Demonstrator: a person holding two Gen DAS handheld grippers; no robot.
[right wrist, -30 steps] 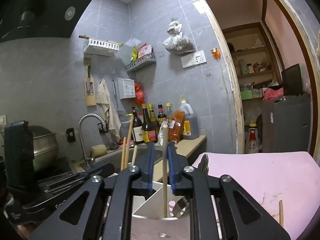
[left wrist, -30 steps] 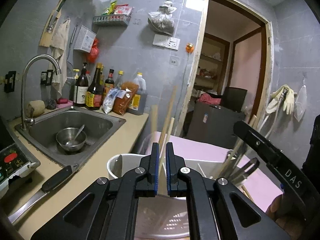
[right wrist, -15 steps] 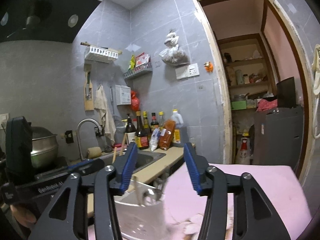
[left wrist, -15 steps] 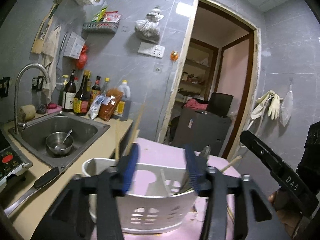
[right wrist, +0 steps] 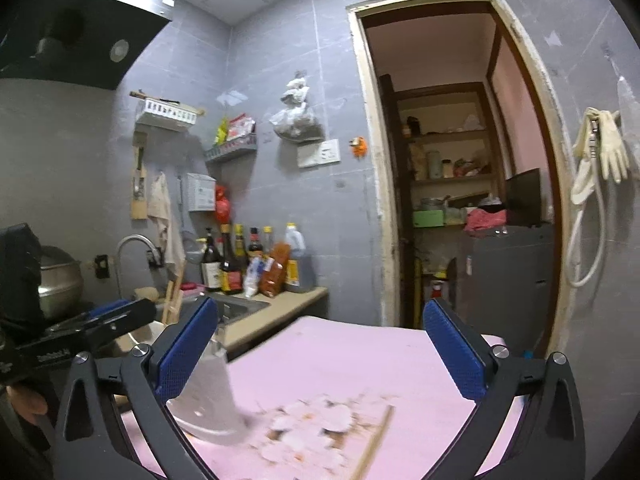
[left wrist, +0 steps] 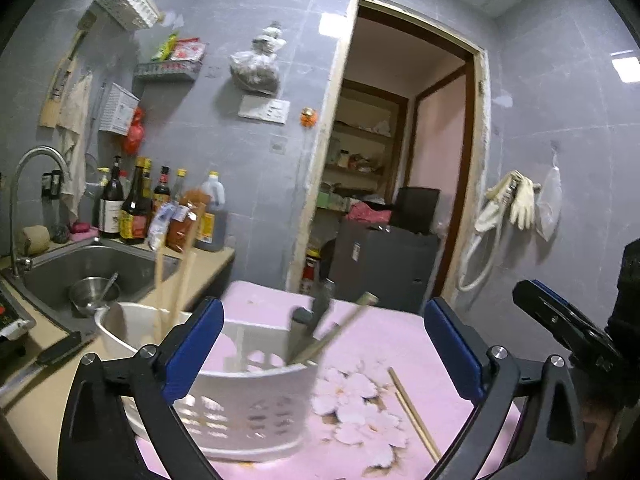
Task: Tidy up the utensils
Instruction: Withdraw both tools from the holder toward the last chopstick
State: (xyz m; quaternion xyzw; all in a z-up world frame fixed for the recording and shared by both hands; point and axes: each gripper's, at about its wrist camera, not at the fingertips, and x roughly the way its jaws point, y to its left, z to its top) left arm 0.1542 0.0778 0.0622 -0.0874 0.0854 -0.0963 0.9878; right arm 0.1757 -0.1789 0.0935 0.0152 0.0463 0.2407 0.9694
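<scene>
A white slotted utensil basket (left wrist: 240, 404) stands on the pink flowered table (left wrist: 400, 344). Two wooden chopsticks (left wrist: 172, 288) stand upright in its left compartment. Dark-handled utensils (left wrist: 316, 320) and another stick lean in the right one. My left gripper (left wrist: 323, 308) hangs just short of the basket, jaws opening wide and holding nothing. My right gripper (right wrist: 320, 308) is also opening with nothing in it, and the blurred basket (right wrist: 212, 396) sits low behind its left finger. A loose chopstick (left wrist: 412, 412) lies on the table to the right of the basket, also visible as a blurred chopstick (right wrist: 376, 440).
To the left, a beige counter holds a steel sink (left wrist: 48, 276) with a bowl (left wrist: 94, 290), a faucet (left wrist: 24, 184), sauce bottles (left wrist: 136, 208) and a black-handled knife (left wrist: 52, 356). A doorway (right wrist: 460, 200) with a dark cabinet (left wrist: 384, 264) lies behind the table. A pot (right wrist: 56, 280) stands at far left.
Both grippers went from shut on chopsticks over the basket to wide open. The sticks now stand in the basket, and both grippers have drawn back from it.
</scene>
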